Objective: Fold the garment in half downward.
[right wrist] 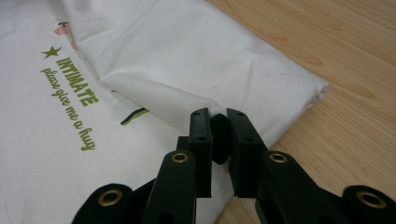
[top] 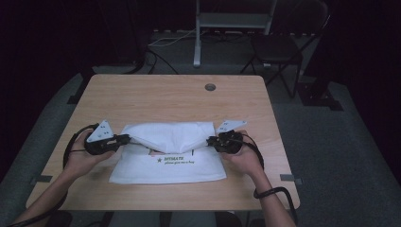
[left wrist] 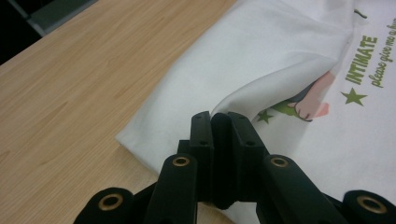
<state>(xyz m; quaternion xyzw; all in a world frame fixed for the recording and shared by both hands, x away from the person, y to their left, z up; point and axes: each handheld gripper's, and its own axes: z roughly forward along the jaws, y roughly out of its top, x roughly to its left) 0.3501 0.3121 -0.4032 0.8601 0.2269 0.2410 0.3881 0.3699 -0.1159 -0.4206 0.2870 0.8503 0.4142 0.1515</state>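
The white T-shirt (top: pixel 170 158) lay mid-surface (top: pixel 179 97), its far part doubled toward the person. Each claw — left (top: pixel 126 138), right (top: pixel 210 140) — was clenched on a corner of that folded flap, apparently to keep the edge taut and level while folding.

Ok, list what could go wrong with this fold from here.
1. The left gripper and right gripper each pinch only a thin edge of the white T-shirt; the fabric may slip out mid-fold.
2. The lifted flap sags between them, so it may land creased.
3. Uneven pulling could drag the shirt across the table.
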